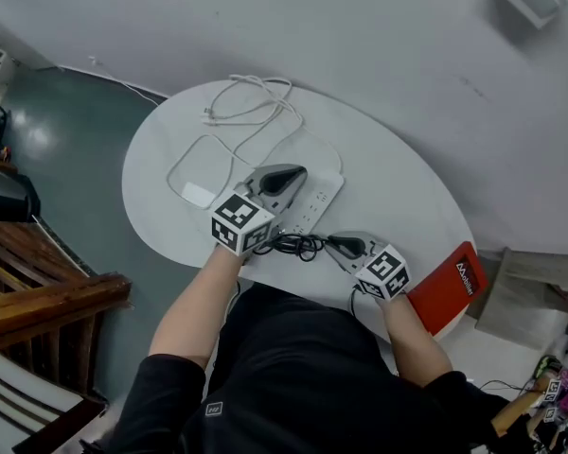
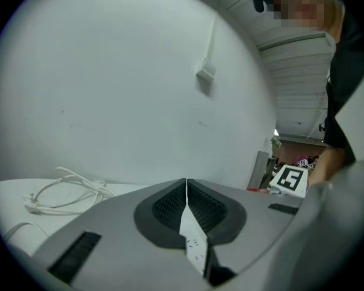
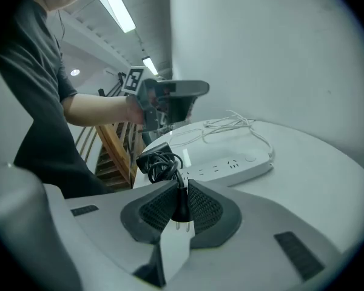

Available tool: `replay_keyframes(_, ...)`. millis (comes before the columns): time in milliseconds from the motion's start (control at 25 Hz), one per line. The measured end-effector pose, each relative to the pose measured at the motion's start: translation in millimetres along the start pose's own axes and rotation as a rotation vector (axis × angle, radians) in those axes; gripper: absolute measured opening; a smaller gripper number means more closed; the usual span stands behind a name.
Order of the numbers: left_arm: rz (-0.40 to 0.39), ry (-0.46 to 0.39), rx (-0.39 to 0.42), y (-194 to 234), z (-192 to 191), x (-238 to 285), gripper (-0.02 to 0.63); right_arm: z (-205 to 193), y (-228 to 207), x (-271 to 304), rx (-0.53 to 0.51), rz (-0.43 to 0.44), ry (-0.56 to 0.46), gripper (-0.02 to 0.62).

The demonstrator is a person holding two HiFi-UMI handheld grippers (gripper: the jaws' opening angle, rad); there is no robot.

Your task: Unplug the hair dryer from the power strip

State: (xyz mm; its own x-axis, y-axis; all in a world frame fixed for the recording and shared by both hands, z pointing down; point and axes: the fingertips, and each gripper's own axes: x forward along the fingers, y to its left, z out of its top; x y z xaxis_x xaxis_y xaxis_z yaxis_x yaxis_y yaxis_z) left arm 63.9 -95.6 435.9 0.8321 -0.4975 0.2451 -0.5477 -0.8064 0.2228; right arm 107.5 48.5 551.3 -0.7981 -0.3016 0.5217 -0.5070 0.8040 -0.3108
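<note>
Jaws of right gripper [image 3: 181, 193] tight on black plug [image 3: 181, 210], off power strip [image 3: 230, 165]; left gripper [image 2: 186, 185] closed, empty.

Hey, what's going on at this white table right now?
A person works at a round white table with tongs in each hand. The right tongs are shut on a black plug, its two prongs bare and clear of the white power strip, so it is already out. Its black cord lies bunched by the strip. The left tongs are shut and empty, held up over the table.
</note>
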Motion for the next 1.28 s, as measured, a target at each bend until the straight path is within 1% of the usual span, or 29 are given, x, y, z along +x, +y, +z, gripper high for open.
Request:
replay_keyframes(80, 0.043, -0.051, 0.002, -9, 18, -17, 0.017, -5, -5, 1, 0.018, -0.004, -0.001, 0.066)
replay_keyframes(160, 0.084, -0.081, 0.01, -19, 30, -36, 0.017, -8, -6, 1, 0.025, -0.002, -0.006, 0.067)
replay_keyframes(320, 0.177, -0.113, 0.017, -31, 44, -72, 0.017, 0, -7, -11, 0.058, -0.007, -0.095, 0.066)
replay_keyframes(440, 0.225, -0.158, 0.005, -33, 56, -96, 0.017, 3, -17, -28, 0.072, -0.056, -0.129, 0.066)
replay_keyframes(520, 0.24, -0.176, 0.009, -32, 64, -108, 0.017, 9, -23, -42, 0.08, -0.103, -0.161, 0.067)
replay_keyframes(680, 0.236, -0.199, 0.021, -28, 77, -123, 0.017, 36, -33, -78, 0.107, -0.213, -0.279, 0.066)
replay_keyframes(800, 0.211, -0.192, 0.049, -25, 86, -129, 0.017, 63, -35, -104, 0.154, -0.296, -0.398, 0.066)
replay_keyframes(880, 0.189, -0.185, 0.076, -21, 94, -135, 0.016, 79, -31, -112, 0.179, -0.331, -0.454, 0.066)
replay_keyframes(1040, 0.154, -0.19, 0.111, -8, 112, -154, 0.014, 108, -21, -103, 0.165, -0.367, -0.467, 0.065)
replay_keyframes(1200, 0.109, -0.213, 0.126, -4, 127, -170, 0.014, 142, 4, -105, 0.146, -0.378, -0.525, 0.05)
replay_keyframes(1280, 0.089, -0.228, 0.131, -3, 133, -177, 0.014, 156, 17, -107, 0.137, -0.395, -0.538, 0.046)
